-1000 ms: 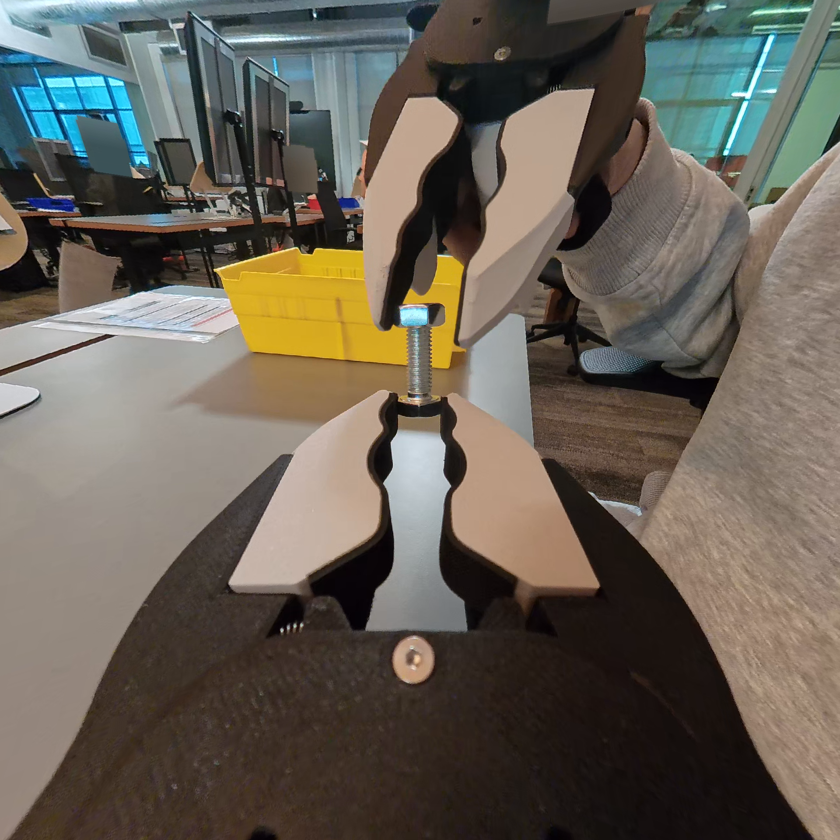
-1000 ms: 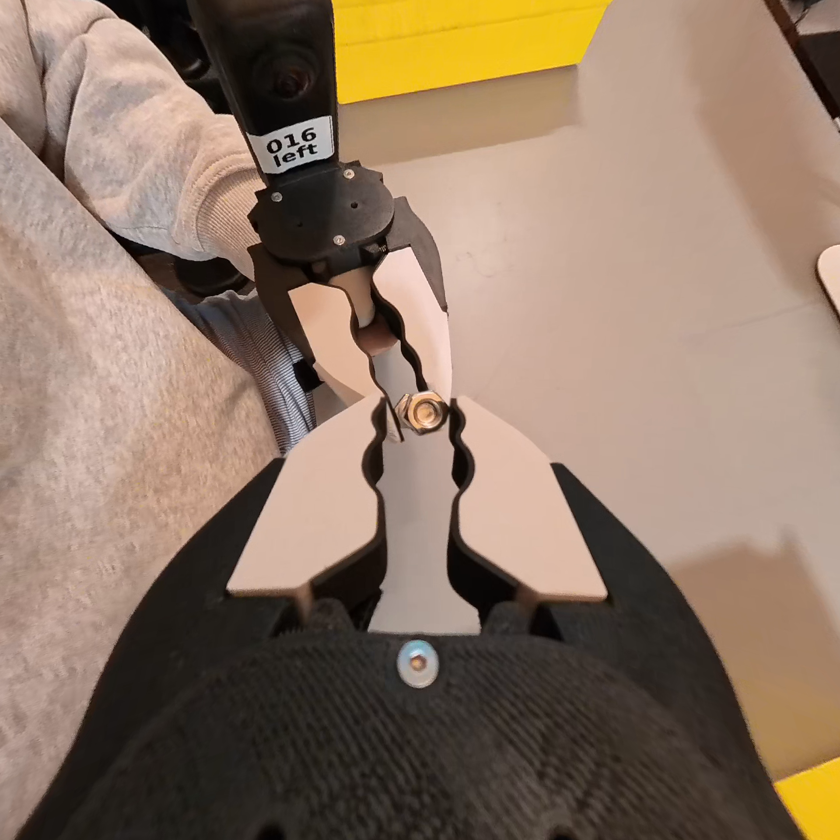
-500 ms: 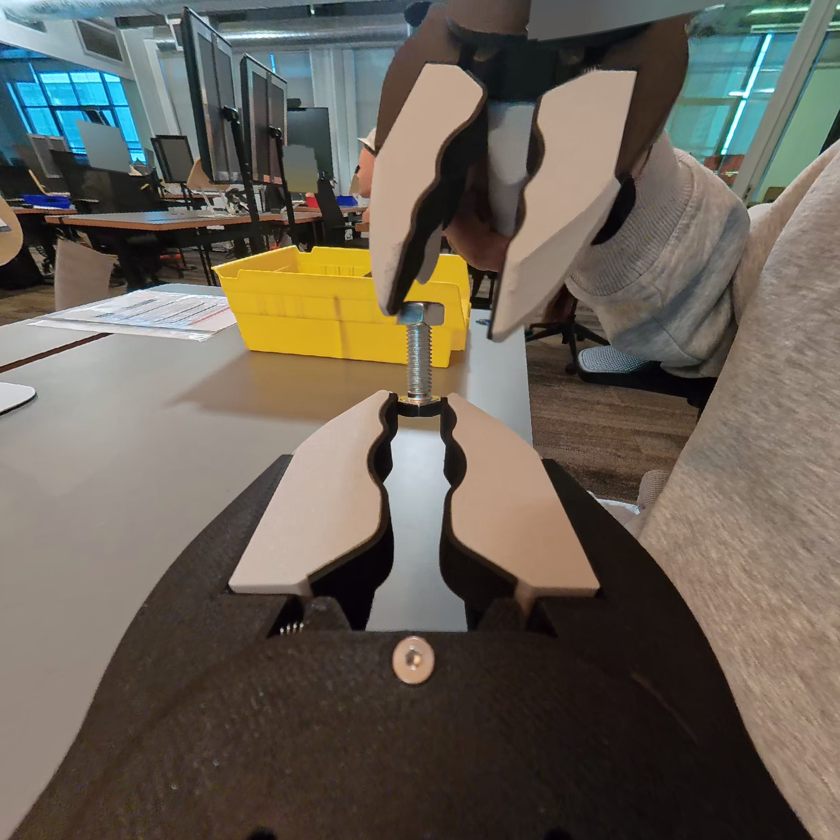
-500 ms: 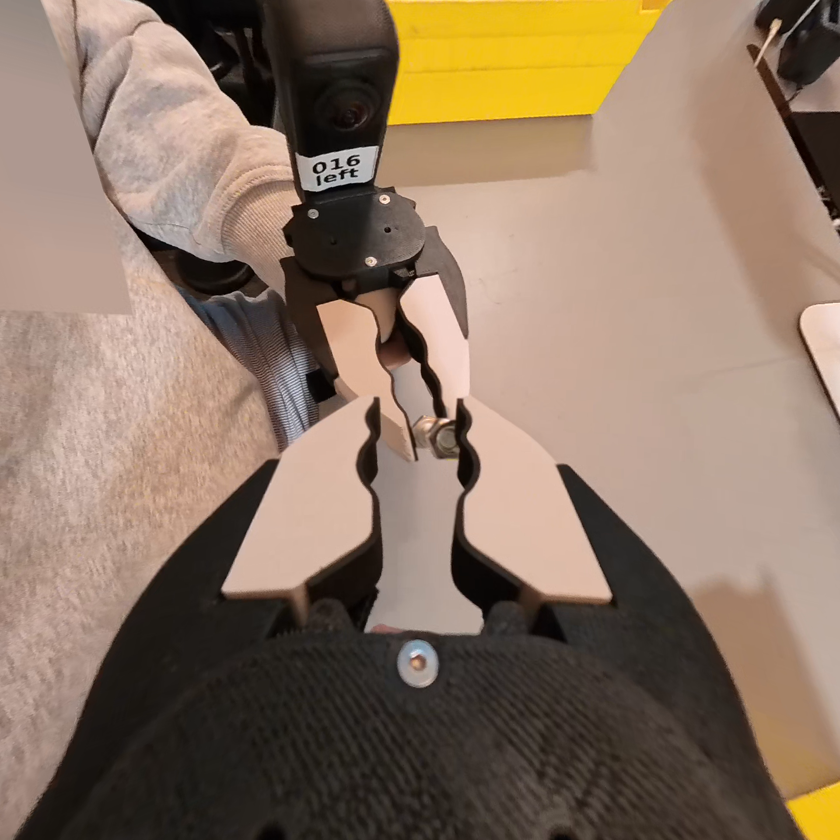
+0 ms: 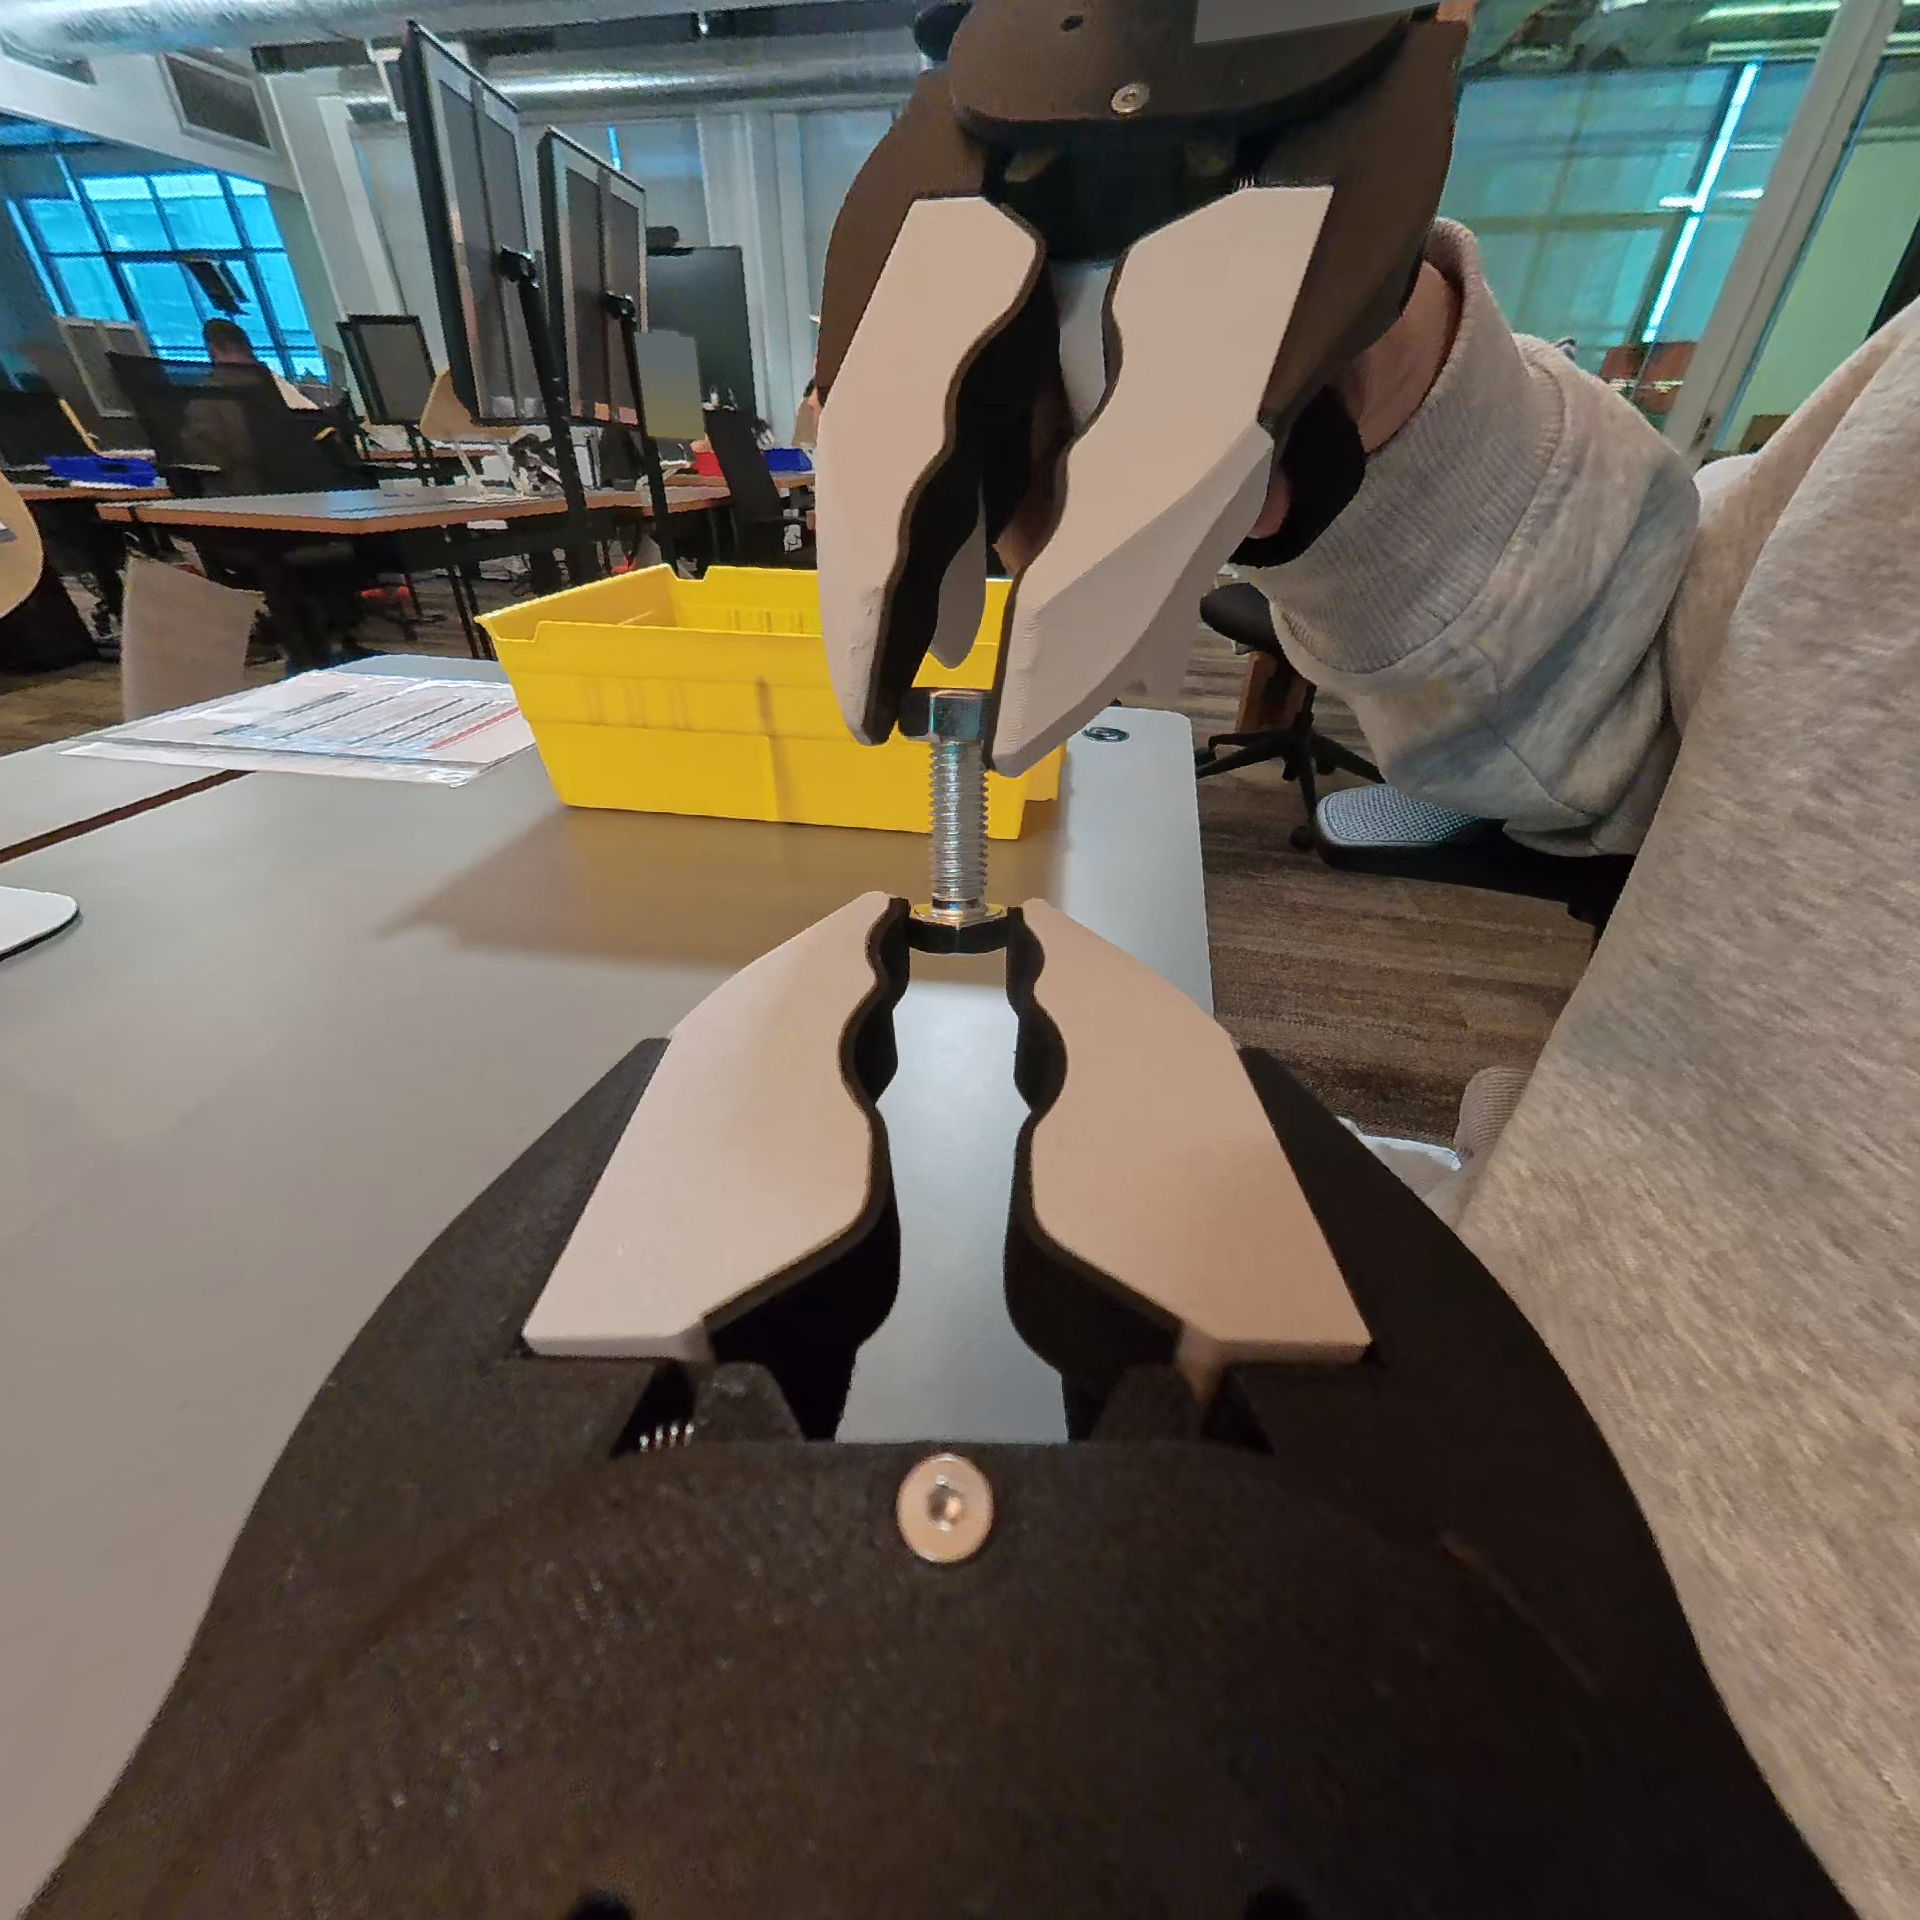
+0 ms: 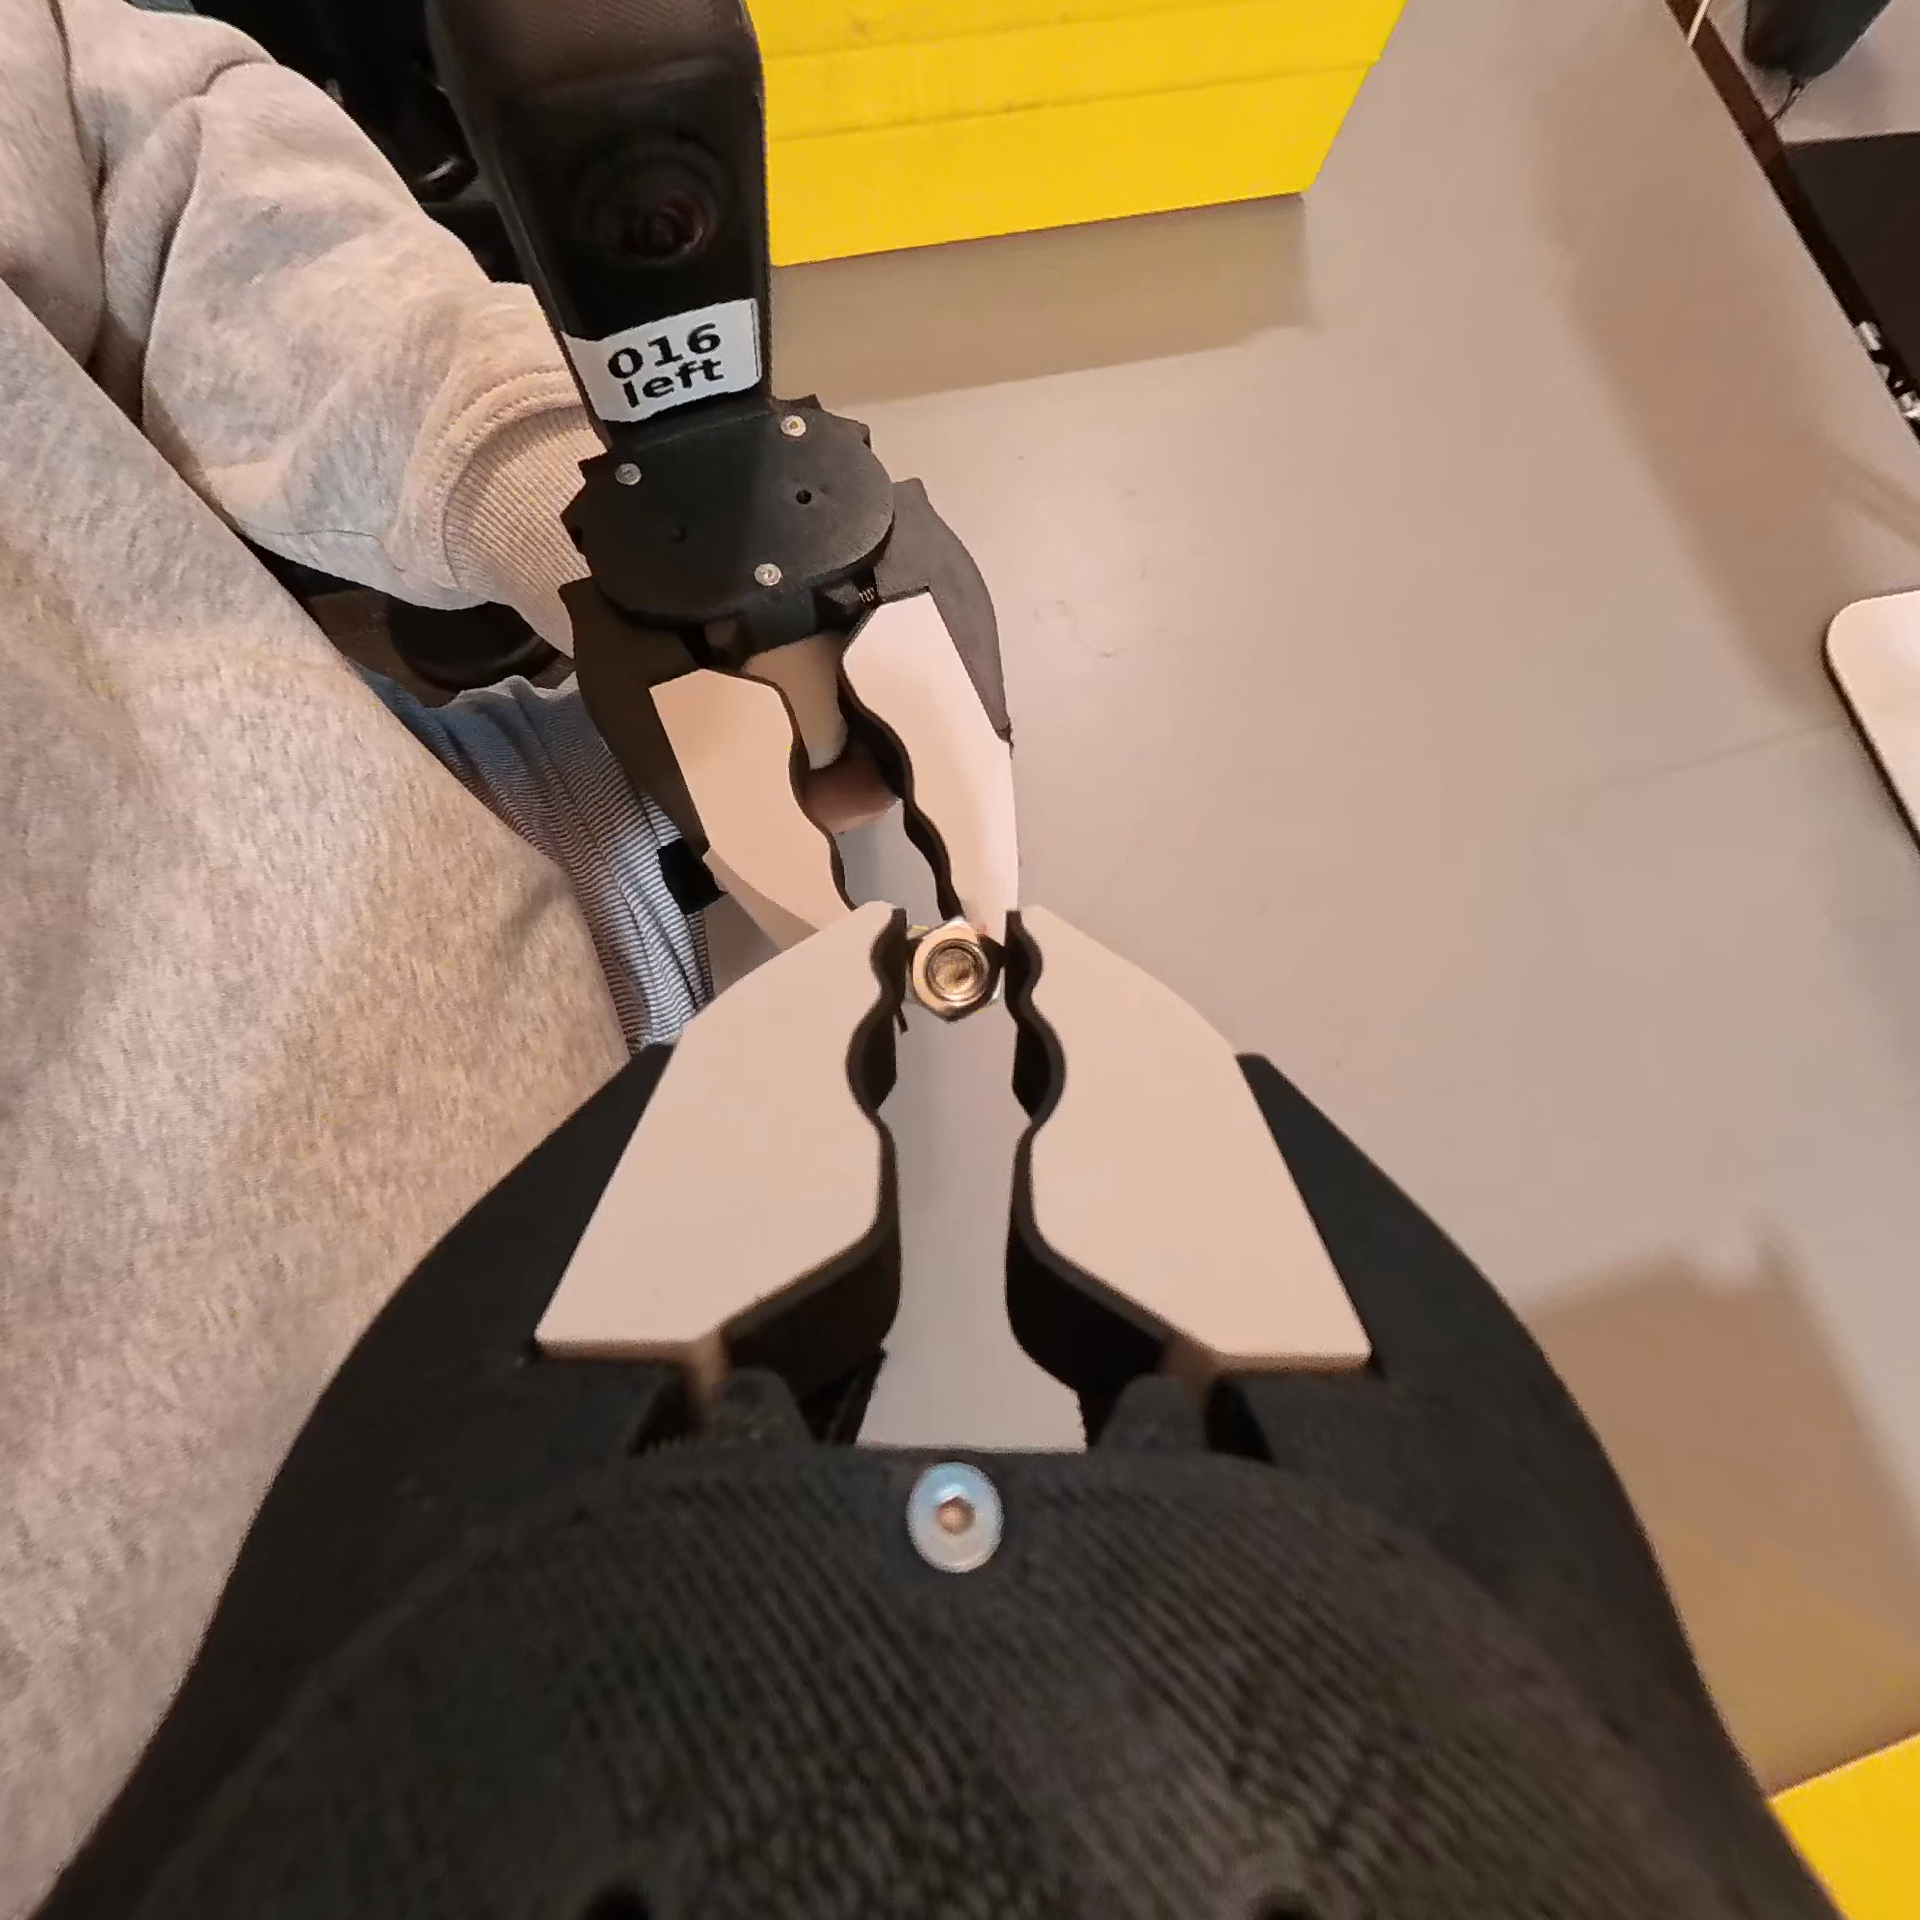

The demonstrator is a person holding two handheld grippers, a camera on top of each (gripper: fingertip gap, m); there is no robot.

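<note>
A silver bolt [image 5: 956,821] stands upright above the grey table [image 5: 312,1039]. Its lower end sits in a nut [image 5: 951,914] pinched between the tips of my left gripper [image 5: 951,930], which is level with the table and shut. My right gripper [image 5: 948,738] comes down from above, and its fingers close around the bolt head [image 5: 943,717]. In the right wrist view the head [image 6: 954,971] sits between my right gripper's tips [image 6: 951,935]. The left gripper's fingers [image 6: 748,790] reach in beneath it.
A yellow bin [image 5: 727,727] stands on the table behind the bolt, with papers [image 5: 312,717] to its left. A white flat object [image 6: 1881,686] lies at the right. The table edge and a grey-sleeved arm [image 5: 1507,582] are close on the right. Desks and monitors stand behind. Less than 4 cm separates the two grippers' tips.
Half a second ago my right gripper was spread wider around the bolt head. It has now closed in on the head. My left gripper and the nut have not moved.
</note>
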